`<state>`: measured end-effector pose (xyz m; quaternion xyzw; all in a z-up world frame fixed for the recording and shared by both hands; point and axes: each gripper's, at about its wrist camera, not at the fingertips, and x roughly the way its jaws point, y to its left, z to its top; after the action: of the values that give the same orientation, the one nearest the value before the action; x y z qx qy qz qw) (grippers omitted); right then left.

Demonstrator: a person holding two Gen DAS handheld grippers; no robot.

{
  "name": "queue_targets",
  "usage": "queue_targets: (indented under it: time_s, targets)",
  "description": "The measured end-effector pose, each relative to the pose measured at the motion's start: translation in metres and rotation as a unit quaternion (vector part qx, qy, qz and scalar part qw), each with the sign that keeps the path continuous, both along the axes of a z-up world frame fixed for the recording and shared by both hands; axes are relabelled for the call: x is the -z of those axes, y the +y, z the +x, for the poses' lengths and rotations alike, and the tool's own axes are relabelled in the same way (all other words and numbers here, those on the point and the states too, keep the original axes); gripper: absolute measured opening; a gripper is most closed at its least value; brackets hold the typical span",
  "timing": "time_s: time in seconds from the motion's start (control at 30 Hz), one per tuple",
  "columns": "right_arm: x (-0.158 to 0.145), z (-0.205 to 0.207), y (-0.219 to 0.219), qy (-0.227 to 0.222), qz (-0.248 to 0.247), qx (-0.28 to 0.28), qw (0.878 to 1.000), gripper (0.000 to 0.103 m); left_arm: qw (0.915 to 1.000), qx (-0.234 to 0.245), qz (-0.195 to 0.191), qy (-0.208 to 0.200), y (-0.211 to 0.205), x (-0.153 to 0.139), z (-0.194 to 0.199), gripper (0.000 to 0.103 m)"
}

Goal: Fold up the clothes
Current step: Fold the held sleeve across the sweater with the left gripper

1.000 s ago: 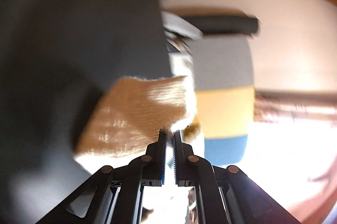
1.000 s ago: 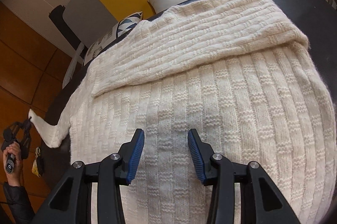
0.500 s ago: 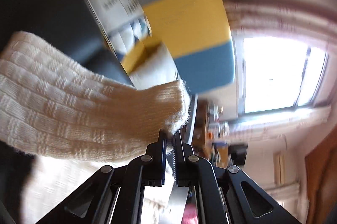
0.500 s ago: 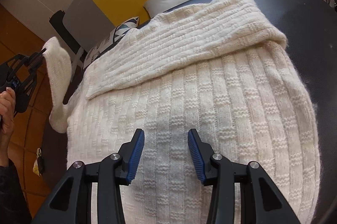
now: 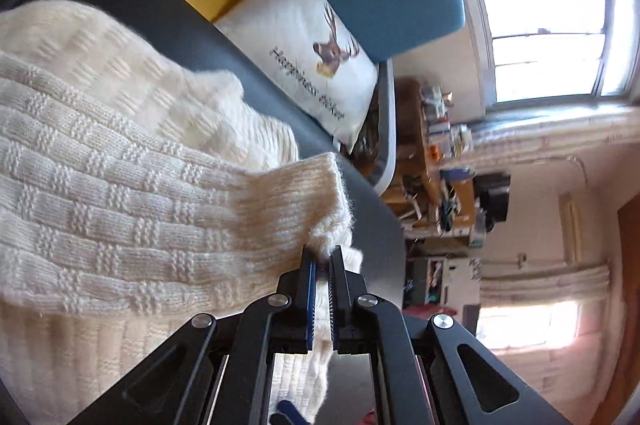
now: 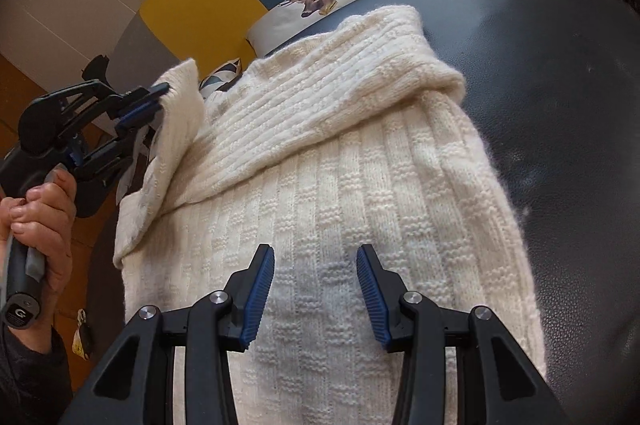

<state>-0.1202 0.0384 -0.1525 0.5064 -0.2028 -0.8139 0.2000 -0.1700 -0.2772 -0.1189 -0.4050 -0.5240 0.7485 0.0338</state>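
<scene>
Cream basket-weave knit sweater point(image 6: 352, 193) spread over the dark counter point(image 6: 560, 85), filling the centre of the right wrist frame, one sleeve folded across its upper part. Left claw point(image 6: 154, 103) at left of frame, clamped tight on the ribbed cuff point(image 5: 304, 201) of the other sleeve, lifted. Right claw point(image 6: 316, 289) at lower centre, parted, empty, above the sweater's body

right claw point(image 6: 315, 289): open over cream sweater point(image 6: 360, 209) | left claw point(image 6: 154, 101): pinching raised sleeve cuff point(image 6: 182, 93) | dark bench point(image 6: 560, 105)
</scene>
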Motion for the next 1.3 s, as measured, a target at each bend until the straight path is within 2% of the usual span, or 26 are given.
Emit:
queue_targets:
  time_s: [0.07, 0.17, 0.23, 0.33, 0.47, 0.57, 0.63, 0.8, 0.93, 1.1, 1.2, 1.3]
  targets:
    - [-0.004, -0.005, 0.002, 0.006, -0.009, 0.0, 1.0, 0.043, 0.9995, 0.029, -0.009, -0.005, 0.016, 0.005, -0.007, 0.006]
    - [-0.008, -0.016, 0.007, -0.001, -0.052, 0.002, 0.999, 0.044, 0.998, 0.056, -0.007, -0.03, 0.03, 0.022, -0.017, 0.007]
    - [-0.007, -0.027, 0.009, -0.016, -0.108, 0.003, 0.994, 0.044, 0.9972, 0.064, -0.01, -0.036, 0.034, 0.026, -0.015, 0.009]
    - [0.001, -0.047, 0.005, -0.049, -0.203, 0.009, 0.978, 0.043, 0.9976, 0.067, 0.007, -0.017, 0.026, 0.019, -0.001, 0.015]
    - [0.013, -0.076, -0.015, -0.071, -0.225, 0.027, 0.971, 0.044, 0.9974, 0.07, -0.005, 0.014, 0.003, -0.008, 0.028, 0.045]
    - [0.025, -0.087, -0.021, -0.091, -0.228, 0.067, 0.967, 0.046, 0.9974, 0.063, -0.023, 0.027, -0.016, -0.025, 0.043, 0.047]
    - [0.027, -0.09, -0.021, -0.082, -0.252, 0.076, 0.961, 0.045, 0.9976, 0.057, -0.006, 0.038, -0.035, -0.031, 0.062, 0.047]
    - [0.037, -0.096, -0.039, -0.092, -0.259, 0.076, 0.958, 0.038, 0.9981, -0.019, 0.042, 0.039, -0.091, -0.009, 0.129, 0.047]
    - [0.053, -0.092, -0.049, -0.109, -0.27, 0.096, 0.952, 0.038, 0.9938, -0.079, 0.075, 0.024, -0.126, 0.022, 0.178, 0.047]
    - [0.058, -0.096, -0.056, -0.091, -0.284, 0.099, 0.949, 0.036, 0.9842, -0.133, 0.115, 0.022, -0.159, 0.048, 0.215, 0.047]
    - [0.064, -0.1, -0.066, -0.093, -0.278, 0.082, 0.953, 0.035, 0.9719, -0.176, 0.149, 0.045, -0.175, 0.057, 0.229, 0.047]
    - [0.06, -0.101, -0.068, -0.091, -0.263, 0.079, 0.957, 0.035, 0.9664, -0.201, 0.154, 0.043, -0.187, 0.063, 0.237, 0.047]
